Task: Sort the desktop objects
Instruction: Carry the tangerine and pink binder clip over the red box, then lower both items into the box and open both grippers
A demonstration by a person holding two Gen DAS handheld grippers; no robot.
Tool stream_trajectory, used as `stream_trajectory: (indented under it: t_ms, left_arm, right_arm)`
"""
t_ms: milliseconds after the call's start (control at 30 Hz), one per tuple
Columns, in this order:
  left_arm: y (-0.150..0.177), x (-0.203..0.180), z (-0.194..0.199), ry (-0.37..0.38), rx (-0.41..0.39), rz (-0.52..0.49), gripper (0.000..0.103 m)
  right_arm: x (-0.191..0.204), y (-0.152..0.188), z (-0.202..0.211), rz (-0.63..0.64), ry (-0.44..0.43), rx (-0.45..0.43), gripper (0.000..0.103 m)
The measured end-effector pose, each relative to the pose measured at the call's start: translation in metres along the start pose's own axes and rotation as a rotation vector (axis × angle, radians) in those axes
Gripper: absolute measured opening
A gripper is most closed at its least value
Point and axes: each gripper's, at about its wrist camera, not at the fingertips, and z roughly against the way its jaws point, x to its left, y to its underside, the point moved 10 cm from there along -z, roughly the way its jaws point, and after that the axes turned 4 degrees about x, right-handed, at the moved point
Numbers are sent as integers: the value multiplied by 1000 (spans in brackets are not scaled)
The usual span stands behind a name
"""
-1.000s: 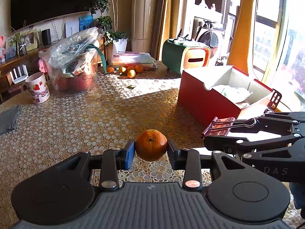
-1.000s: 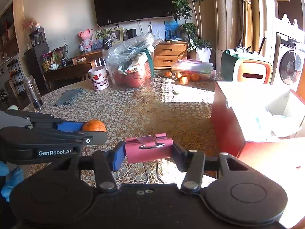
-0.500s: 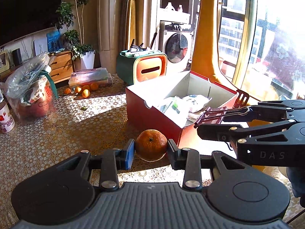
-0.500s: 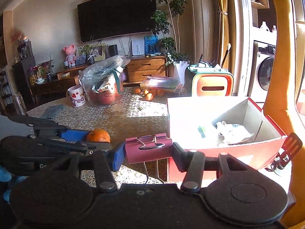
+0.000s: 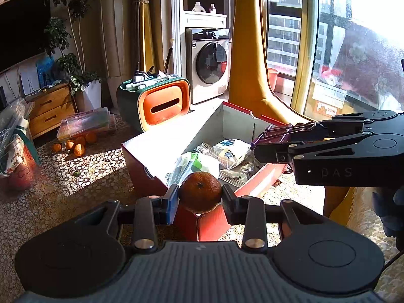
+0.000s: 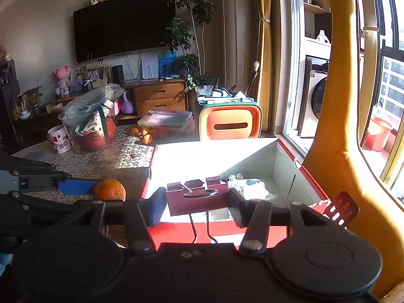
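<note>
Sunlit living room, lace-patterned tablecloth (image 5: 75,189) under an open red cardboard box (image 6: 313,184).
Left gripper (image 5: 199,197) pinches a round orange tangerine (image 5: 200,192); "DAS"-marked right gripper (image 6: 197,202) clamps a pink binder clip (image 6: 197,198).

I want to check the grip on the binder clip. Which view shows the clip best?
The right wrist view: the pink binder clip sits front-on between the right gripper pads, wire handles visible. The left wrist view shows it only edge-on at the gripper's tip, above the red box.
</note>
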Motion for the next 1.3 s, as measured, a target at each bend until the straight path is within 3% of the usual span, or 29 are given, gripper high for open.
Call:
stream_trajectory:
  t_ms: [400, 767, 967, 1300]
  left_arm:
    - [-28, 5, -65, -33, 54, -49, 35]
    - [-28, 28, -134, -60, 192, -11, 35]
    - [-24, 23, -150, -34, 235, -41, 36]
    - [-15, 17, -152, -3, 271, -42, 36]
  right_arm:
    - [-58, -4, -50, -32, 65, 48, 52]
    - [-78, 8, -108, -51, 84, 143, 48]
    - [-84, 20, -129, -79, 67, 206, 49]
    - [-81, 26, -127, -45, 53, 223, 53]
